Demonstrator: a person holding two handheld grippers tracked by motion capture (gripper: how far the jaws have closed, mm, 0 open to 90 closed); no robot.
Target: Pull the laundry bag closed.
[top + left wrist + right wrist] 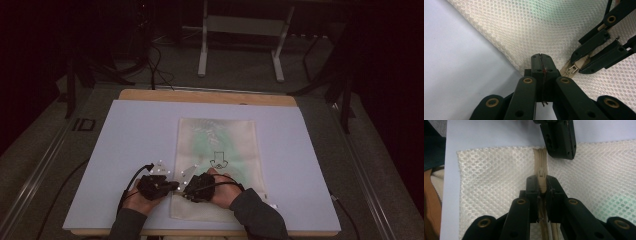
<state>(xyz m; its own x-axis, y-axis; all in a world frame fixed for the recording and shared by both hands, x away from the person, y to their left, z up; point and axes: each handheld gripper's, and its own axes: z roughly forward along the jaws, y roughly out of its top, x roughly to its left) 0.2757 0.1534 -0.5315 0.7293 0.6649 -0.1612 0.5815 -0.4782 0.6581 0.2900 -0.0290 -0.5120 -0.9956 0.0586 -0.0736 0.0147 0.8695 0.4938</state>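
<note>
A white mesh bag (pixel 217 165) is seen laid flat on a pale board (pixel 125 150) over a wooden table (pixel 150 95), with both claws brought together at its near left edge. The left claw (pixel 175 184) is shown with its jaws pressed fully together at the bag's edge (pixel 524 67); a thin red sliver is visible in the seam between them, but whether mesh is caught there cannot be told. Just beyond and to the right of those jaws, the right claw (pixel 580 65) is seen clamped on the beige zipper (pixel 571 70). In the right gripper view, the zipper (pixel 541 173) is held between the right claw's (pixel 542 188) closed jaws, its tape running ahead toward the left claw (pixel 560 142), just beyond. A faint green tint (pixel 210 145) is seen through the mesh ahead of both claws.
</note>
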